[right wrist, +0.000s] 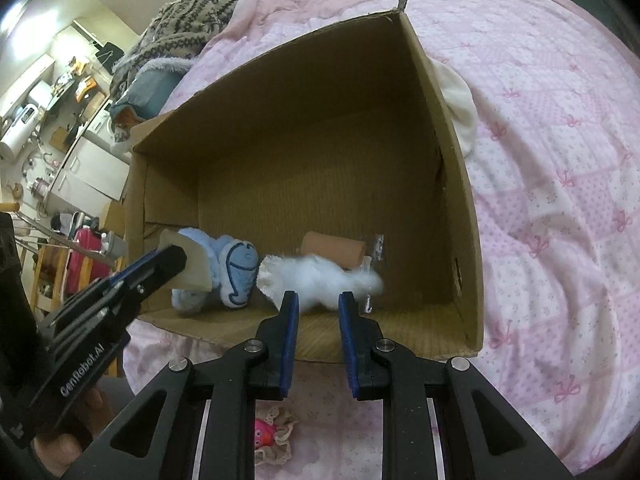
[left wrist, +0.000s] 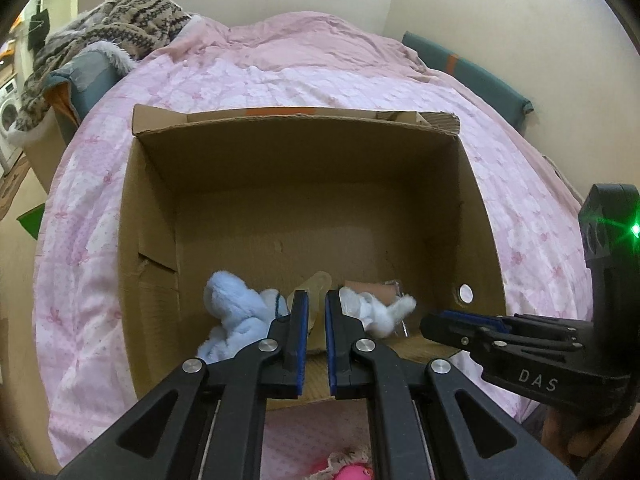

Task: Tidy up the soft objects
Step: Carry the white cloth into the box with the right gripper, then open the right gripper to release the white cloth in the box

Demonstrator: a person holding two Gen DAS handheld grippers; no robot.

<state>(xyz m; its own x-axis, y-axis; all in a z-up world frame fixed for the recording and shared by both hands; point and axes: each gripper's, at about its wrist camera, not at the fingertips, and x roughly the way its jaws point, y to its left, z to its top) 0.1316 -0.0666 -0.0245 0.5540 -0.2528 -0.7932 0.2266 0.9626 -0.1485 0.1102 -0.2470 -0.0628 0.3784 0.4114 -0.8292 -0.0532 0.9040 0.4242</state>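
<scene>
Left tongs [left wrist: 316, 300] are filling the bottom of their own view, pads clamping a pale beige piece [left wrist: 318, 292]. Most of it is hiding behind the fingers. From the right wrist it is reading as a flat tan slab at the tong tips; material unclear.

Right tongs [right wrist: 318, 300] are standing slightly apart with nothing between the pads, tips hanging over the near edge of the cardboard box [left wrist: 152, 200].

The box is sitting open on the pink bed quilt [right wrist: 560, 160]. All places below are relative to it.
- Inside, near left corner: light blue plush [left wrist: 236, 312] is lying crumpled, partly covered by the left tongs.
- Inside, near middle: white fluffy toy [right wrist: 320, 276] is showing smeared and blurred, its outline impossible to settle.
- Inside, just behind the white toy: tan roll [right wrist: 332, 248] is lying on its side, its front hidden by the fur.
- Inside, right of the roll: something clear and shiny [right wrist: 376, 248] is glinting; cannot identify it.
- Outside, against the right wall: white cloth [right wrist: 460, 100] is peeking out, mostly hidden.
- Outside, in front of the near wall: pink toy with a lace frill [right wrist: 268, 432] is lying on the quilt, half covered by the tong frames.
- Beyond the far left corner: patterned knit [left wrist: 132, 12] is lying heaped.
</scene>
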